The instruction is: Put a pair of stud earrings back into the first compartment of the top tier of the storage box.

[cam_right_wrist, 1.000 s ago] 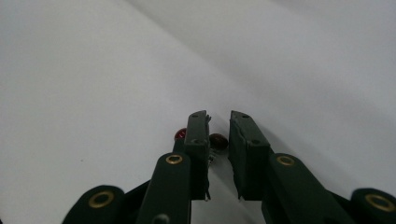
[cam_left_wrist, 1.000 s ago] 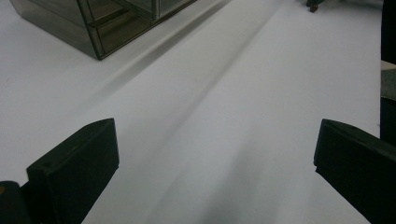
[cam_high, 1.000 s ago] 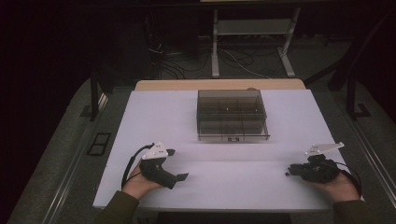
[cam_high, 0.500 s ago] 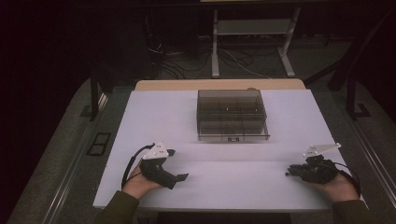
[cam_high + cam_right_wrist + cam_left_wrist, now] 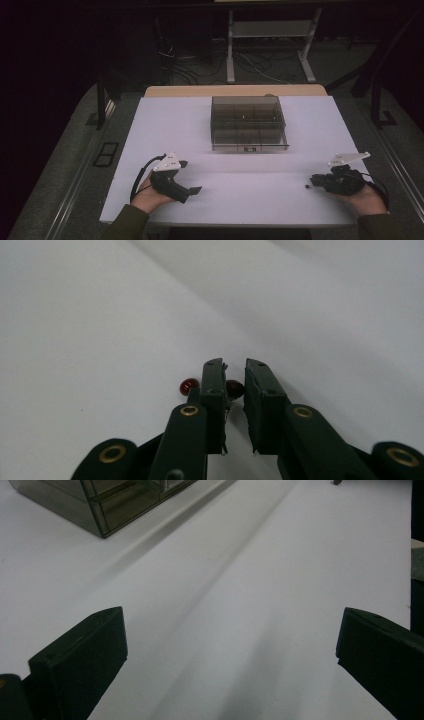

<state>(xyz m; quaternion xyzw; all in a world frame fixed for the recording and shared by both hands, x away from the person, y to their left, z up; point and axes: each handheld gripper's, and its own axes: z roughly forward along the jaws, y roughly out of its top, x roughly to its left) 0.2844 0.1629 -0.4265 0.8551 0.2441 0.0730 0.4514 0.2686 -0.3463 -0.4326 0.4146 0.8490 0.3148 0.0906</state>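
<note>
My right gripper point(image 5: 234, 365) rests low on the white table, its jaws closed to a narrow gap with a small dark red bead point(image 5: 235, 387) held between them. A second red bead point(image 5: 189, 385) lies on the table just outside the left jaw. From the high view, the right gripper point(image 5: 310, 185) is at the front right with a dark speck at its tip. My left gripper point(image 5: 190, 176) is at the front left, open and holding nothing. In its own view, the left gripper point(image 5: 230, 630) has its jaws spread wide over bare table.
A smoky clear compartment box point(image 5: 248, 122) stands at the middle back of the white table point(image 5: 150, 130); its corner point(image 5: 100, 500) shows far ahead of the left gripper. Beyond the table are a dark floor, cables and a stand's legs.
</note>
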